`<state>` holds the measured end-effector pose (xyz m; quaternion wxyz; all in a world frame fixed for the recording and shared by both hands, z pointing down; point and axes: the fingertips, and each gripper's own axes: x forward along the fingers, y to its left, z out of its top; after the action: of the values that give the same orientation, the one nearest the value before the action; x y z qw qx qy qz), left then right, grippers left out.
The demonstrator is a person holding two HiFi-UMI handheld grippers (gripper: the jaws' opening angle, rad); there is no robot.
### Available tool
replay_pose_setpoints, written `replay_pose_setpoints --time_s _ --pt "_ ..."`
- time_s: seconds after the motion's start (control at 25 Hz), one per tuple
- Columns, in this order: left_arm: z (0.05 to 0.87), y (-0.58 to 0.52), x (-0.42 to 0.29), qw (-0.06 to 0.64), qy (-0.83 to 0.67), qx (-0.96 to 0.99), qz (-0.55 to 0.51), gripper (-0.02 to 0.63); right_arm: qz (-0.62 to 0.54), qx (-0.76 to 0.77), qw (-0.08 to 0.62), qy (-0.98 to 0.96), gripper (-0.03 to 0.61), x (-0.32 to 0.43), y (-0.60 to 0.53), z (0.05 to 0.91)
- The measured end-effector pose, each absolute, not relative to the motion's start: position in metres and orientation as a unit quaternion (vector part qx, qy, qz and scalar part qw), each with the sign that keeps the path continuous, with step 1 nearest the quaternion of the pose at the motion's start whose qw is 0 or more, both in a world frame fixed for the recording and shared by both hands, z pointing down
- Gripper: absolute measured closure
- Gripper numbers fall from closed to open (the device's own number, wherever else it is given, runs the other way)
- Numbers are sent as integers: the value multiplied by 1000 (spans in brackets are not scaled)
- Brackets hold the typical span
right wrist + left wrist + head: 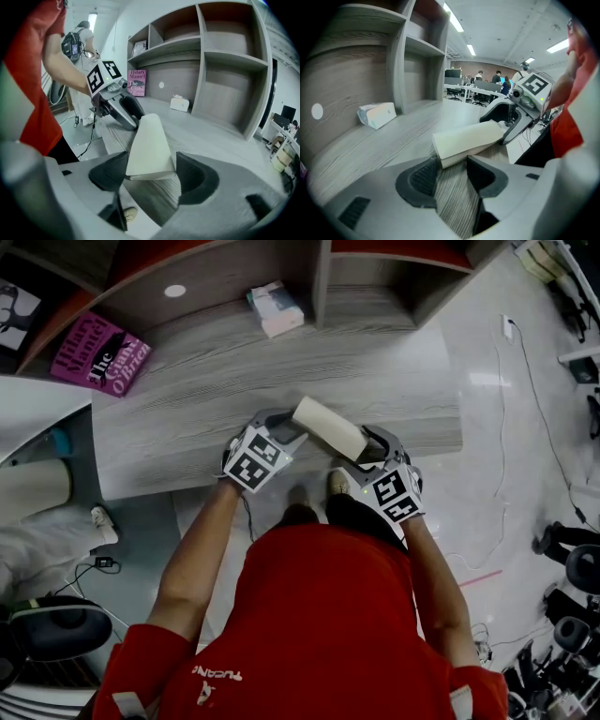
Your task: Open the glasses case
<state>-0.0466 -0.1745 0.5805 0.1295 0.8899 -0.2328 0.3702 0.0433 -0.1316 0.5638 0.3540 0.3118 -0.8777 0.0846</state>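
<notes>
**Carefully now: case shut, close to the drop**

Your left gripper (451,172) and right gripper (151,177) gape wide, each straddling one end of the glasses case (328,427) and clamping nothing. The case lies at the desk's (187,418) near edge. A lopsided squeeze could skid it off.

Cream glasses case (328,427), magenta book (100,354)
</notes>
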Motion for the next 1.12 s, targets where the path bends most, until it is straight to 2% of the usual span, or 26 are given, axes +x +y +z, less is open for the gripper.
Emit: replay_pose_setpoints --time_s 0.12,0.4,0.56,1.12 --pt "579 -175 -44 124 -232 893 366 437 94 309 338 -884 259 42 -133 563" --pt "579 -174 -44 125 -235 891 368 437 177 292 277 -898 260 47 -137 555" --pt "579 -174 -44 127 -235 891 366 437 187 293 260 -901 279 51 -140 546" --pt "578 -175 -43 126 -241 891 363 437 118 342 239 -901 475 66 -166 508"
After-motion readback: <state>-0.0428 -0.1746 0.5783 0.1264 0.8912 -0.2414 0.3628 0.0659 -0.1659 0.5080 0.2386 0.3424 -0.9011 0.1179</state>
